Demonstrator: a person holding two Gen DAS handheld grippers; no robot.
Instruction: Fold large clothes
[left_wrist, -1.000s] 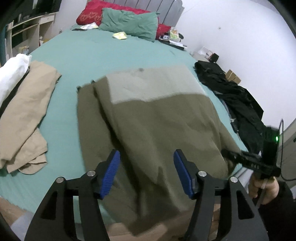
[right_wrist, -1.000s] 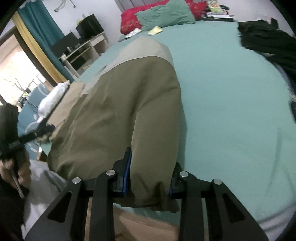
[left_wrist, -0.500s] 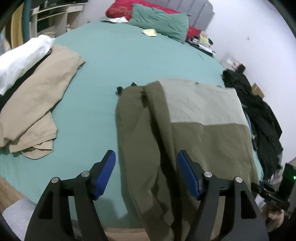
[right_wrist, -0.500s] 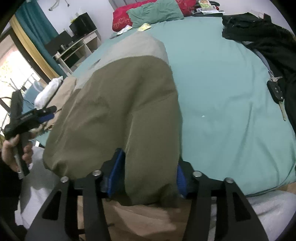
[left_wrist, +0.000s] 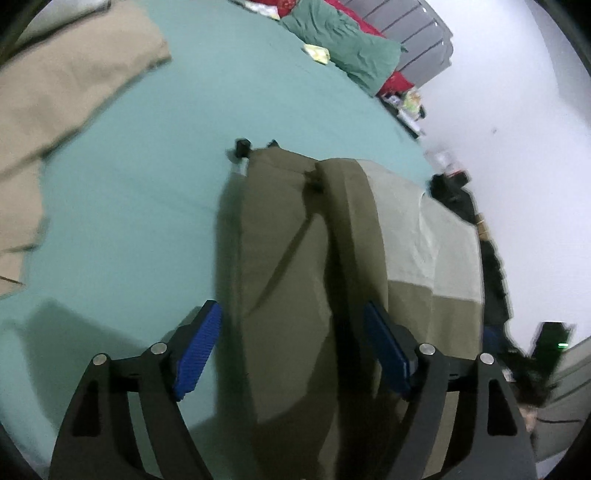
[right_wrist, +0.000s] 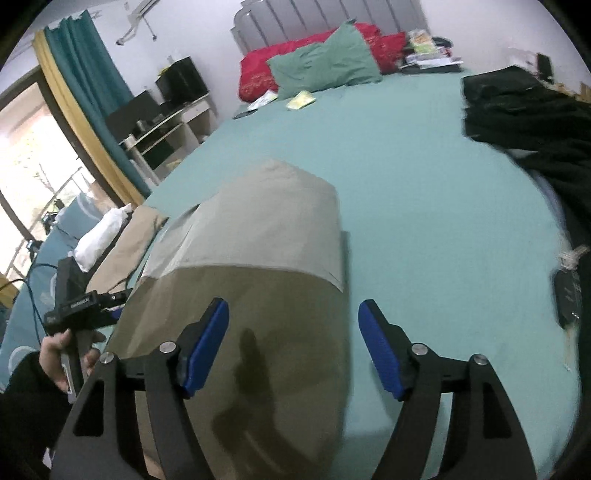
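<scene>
Olive cloth, two-tone — the jacket (left_wrist: 295, 280) lies flat on the teal bed (left_wrist: 140, 206), near edge hanging just over the foot of the mattress. Long axis runs from the foot toward the pillows (right_wrist: 325, 66); the pale grey-green band sits at the far end. In the left wrist view a fold ridge runs along that same axis, and a small black toggle (left_wrist: 242, 147) pokes out at the far left corner.

Left claw (left_wrist: 291, 347) wide, its jaws have just been opening; blue pads straddle the ridge, not pressing on it. Right claw (right_wrist: 293, 347) also wide, jaws just opened; the jacket's right edge lies between the pads, cloth untouched.

Open room: bare sheet to the right of the jacket, up to the black clothes (right_wrist: 524, 107) along the bed's right edge. A car key (right_wrist: 567, 295) lies near that edge. To the left — a strip of bare sheet, then tan trousers (left_wrist: 62, 96) and a white bundle (right_wrist: 98, 232). Far end clear up to a yellow packet (right_wrist: 301, 99).
</scene>
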